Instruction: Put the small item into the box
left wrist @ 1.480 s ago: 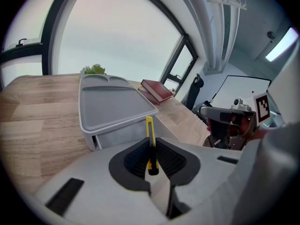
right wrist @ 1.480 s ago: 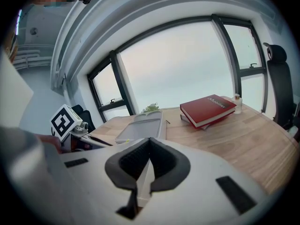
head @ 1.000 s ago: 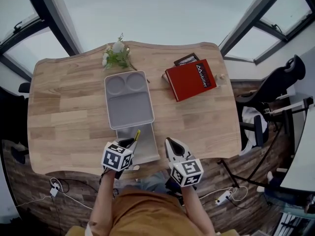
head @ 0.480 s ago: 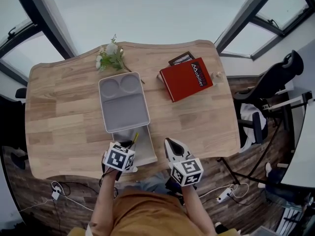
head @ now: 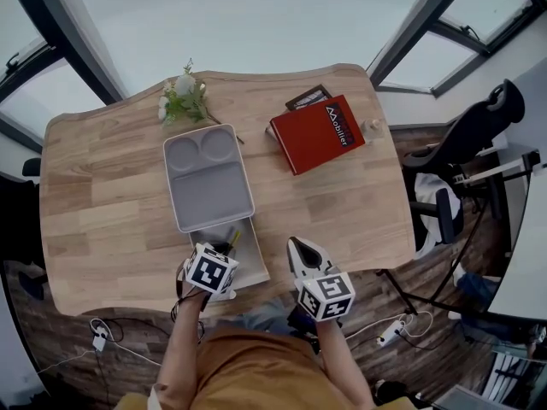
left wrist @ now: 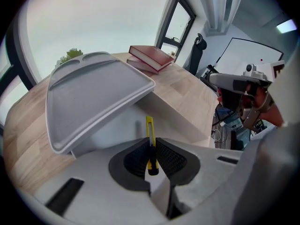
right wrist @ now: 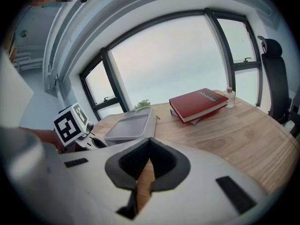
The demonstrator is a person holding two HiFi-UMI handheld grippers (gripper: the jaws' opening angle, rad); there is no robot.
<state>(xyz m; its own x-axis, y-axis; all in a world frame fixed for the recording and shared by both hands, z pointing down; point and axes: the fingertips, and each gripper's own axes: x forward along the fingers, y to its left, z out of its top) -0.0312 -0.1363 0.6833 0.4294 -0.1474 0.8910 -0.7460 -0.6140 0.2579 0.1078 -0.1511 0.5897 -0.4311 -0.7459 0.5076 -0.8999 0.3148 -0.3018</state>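
- The left gripper (left wrist: 151, 149) is clamped on a slim yellow utility cutter (left wrist: 149, 128); ribbed black pads pinch its dark lower end, and the yellow body pokes up and forward.
- The cutter hangs at the near, open end of the white box (left wrist: 185, 118), which has smooth, flat, matte walls. Whether its tip touches the box floor cannot be told.
- A grey moulded lid (left wrist: 89, 95) with rounded corners lies tilted over the far part of the box.
- Only the head view shows the lid's layout: two round recesses at the far end and one large rectangle.
- The right gripper (right wrist: 149, 158) has its jaws together on nothing, hovering over the pale planked wooden table (head: 102, 195).
- The right gripper view catches the left gripper's black-and-white marker cube (right wrist: 70, 122) side-on, plus a small bottle (right wrist: 229, 97) beside the red book (head: 318, 133).
- White lettering on the book's cover looks like "Mobilier", though it isn't sharp.
- A sprig of white flowers (head: 181, 99) lies just beyond the lid.
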